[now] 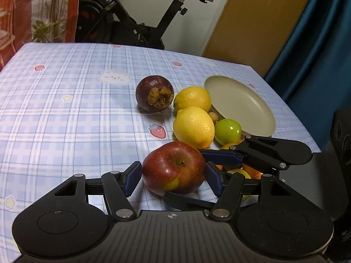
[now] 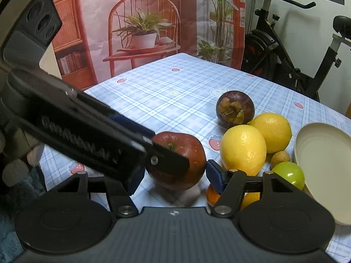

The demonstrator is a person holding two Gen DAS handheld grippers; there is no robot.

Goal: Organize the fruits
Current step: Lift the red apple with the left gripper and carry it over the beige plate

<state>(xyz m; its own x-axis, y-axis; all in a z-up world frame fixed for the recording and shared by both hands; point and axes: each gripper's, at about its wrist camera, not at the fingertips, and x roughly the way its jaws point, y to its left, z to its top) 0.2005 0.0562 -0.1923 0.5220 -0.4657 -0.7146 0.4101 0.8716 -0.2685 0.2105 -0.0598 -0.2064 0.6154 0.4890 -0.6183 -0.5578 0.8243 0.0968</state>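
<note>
With both part-open tongs, left (image 1: 173, 178) and right (image 2: 173, 175), bracketing one glossy red apple (image 1: 173, 168) ungripped, collision could roll it into the yellow lemons (image 1: 194, 123).

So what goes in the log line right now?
left tongs: around apple, grip unclear | right tongs: open around apple | plate: empty

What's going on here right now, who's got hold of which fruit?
Both grippers are around the same red apple, which sits on the checked tablecloth. The left gripper has its pads on either side of it; whether they press is unclear. The right gripper also straddles it, jaws open. Behind lie two lemons, a mangosteen, a green fruit and an empty plate.
</note>
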